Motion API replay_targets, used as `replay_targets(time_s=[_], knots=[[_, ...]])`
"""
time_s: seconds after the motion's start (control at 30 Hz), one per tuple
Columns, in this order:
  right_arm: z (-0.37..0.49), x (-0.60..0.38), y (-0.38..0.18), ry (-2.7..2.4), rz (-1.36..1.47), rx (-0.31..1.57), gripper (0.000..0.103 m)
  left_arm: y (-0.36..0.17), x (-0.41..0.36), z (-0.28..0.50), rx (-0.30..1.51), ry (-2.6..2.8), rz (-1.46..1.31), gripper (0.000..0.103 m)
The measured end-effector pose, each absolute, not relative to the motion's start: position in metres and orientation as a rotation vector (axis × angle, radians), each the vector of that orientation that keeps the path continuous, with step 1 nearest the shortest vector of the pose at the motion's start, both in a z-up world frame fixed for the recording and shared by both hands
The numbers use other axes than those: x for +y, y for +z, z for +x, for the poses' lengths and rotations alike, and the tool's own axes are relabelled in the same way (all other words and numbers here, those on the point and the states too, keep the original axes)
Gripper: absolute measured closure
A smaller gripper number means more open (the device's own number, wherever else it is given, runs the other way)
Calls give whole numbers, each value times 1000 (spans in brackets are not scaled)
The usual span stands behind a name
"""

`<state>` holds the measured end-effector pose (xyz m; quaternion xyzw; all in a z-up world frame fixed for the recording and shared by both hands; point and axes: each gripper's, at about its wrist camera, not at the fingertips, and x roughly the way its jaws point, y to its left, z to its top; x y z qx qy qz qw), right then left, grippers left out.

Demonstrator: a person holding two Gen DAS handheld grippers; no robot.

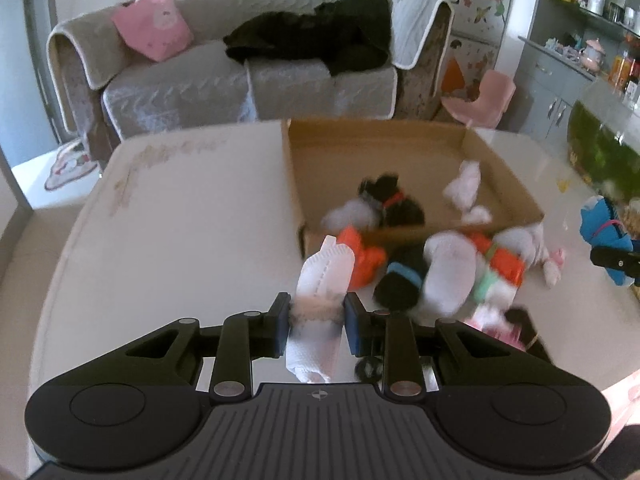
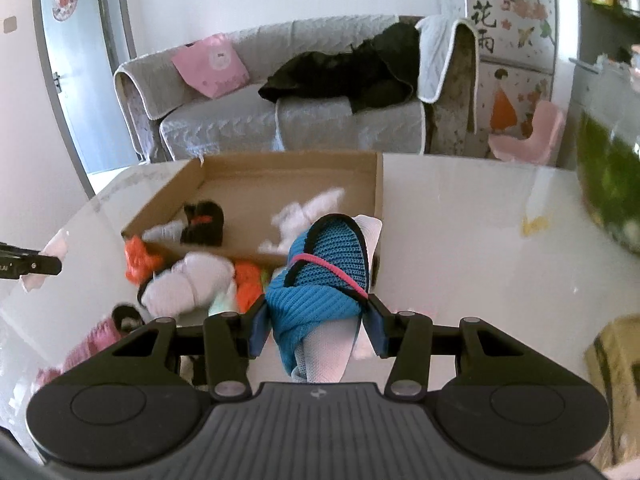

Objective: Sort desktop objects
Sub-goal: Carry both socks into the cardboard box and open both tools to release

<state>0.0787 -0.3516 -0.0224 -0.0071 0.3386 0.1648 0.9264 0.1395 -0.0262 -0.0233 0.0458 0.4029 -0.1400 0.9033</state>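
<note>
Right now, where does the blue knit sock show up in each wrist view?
Left wrist view: the blue knit sock sits at the far right edge, beside the table's right side.
Right wrist view: the same sock fills the lower centre, clamped between the right gripper jaws.
Shared landmark: the cardboard box ahead on the table.

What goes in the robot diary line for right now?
left gripper: holds white sock | right gripper: holds blue sock | cardboard box: some socks inside
</note>
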Motion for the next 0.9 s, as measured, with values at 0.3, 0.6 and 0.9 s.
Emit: replay_targets(time_s=[0.3, 0.6, 0.9], knots=[[139, -324, -2, 391, -47, 696, 58, -7, -73, 201, 838, -302, 111, 68], [185, -298, 5, 429, -62, 711, 58, -6, -99, 253, 839, -279, 131, 68], [188, -283, 3, 451, -86, 724, 58, -15, -108, 271, 852, -283, 127, 68]])
